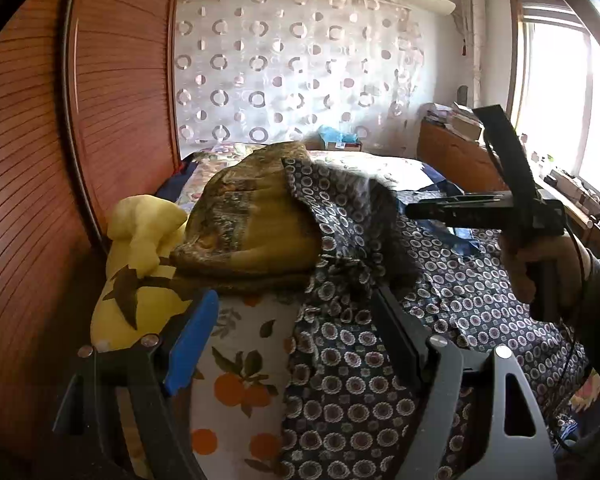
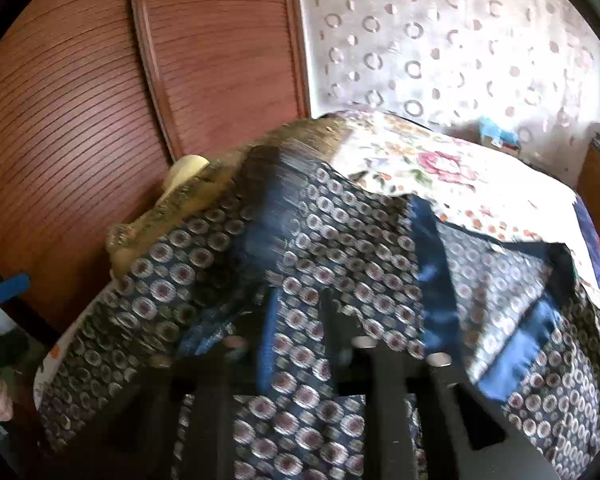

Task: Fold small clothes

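Note:
A dark blue garment (image 1: 340, 360) (image 2: 380, 248) printed with round rosettes lies spread and rumpled over the bed, one edge thrown up onto an olive folded cloth (image 1: 252, 224) (image 2: 204, 192). My left gripper (image 1: 294, 296) stands wide open low over the garment's left edge, its black finger on the cloth side and its blue finger over the orange-print sheet (image 1: 240, 360). My right gripper (image 1: 410, 211) (image 2: 300, 298), held in a hand, hovers just above the garment. Its jaws stand a little apart and nothing hangs from them. The right wrist view is blurred.
A yellow plush toy (image 1: 140, 240) (image 2: 186, 168) sits beside the olive cloth at the bed's left edge. A brown slatted wardrobe (image 1: 120, 80) (image 2: 220, 60) stands close on the left. A wooden dresser (image 1: 452, 156) and a window (image 1: 556, 100) are on the right.

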### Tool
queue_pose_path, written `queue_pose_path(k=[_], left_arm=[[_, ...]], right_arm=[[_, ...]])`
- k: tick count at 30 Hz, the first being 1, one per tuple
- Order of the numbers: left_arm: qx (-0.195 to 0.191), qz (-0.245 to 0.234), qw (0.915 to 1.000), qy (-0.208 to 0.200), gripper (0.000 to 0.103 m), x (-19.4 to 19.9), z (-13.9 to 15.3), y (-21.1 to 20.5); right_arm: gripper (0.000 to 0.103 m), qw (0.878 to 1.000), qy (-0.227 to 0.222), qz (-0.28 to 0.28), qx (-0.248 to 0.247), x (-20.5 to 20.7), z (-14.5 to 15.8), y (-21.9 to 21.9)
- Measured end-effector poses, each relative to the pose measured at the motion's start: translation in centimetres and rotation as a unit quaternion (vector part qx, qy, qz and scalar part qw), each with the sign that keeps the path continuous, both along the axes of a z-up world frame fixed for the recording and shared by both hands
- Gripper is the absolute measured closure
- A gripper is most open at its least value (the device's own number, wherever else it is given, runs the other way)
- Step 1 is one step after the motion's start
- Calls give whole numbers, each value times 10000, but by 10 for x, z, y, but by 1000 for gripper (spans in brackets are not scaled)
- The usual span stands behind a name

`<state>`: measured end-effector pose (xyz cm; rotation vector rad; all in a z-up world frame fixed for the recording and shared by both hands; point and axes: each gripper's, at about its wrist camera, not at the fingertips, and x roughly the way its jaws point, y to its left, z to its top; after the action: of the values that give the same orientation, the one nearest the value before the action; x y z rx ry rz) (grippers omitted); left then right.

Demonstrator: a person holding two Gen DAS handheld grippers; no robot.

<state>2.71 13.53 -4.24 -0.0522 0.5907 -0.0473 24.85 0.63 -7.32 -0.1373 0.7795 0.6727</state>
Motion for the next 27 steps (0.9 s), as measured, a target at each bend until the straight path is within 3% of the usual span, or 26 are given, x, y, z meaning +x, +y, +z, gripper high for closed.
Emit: queue_pose_path(k=[5,9,16,27], left_arm=[[-35,-63,10000,-7,24,3,0,-6],[-71,-131,9999,1,24,5,-3,-16],[-114,-348,9993,-68,24,7,-2,-43],[42,-893,9960,-92,24,20,3,-98]], right_arm=[[54,9998,-141,-106,22,-19,11,-25],[50,9994,-291,-190,-92,-44,17,-57],[48,9968,-525,-523,-292,-117,31,-129],[47,9829,-515,-1708,-452,-188,34,-248]])
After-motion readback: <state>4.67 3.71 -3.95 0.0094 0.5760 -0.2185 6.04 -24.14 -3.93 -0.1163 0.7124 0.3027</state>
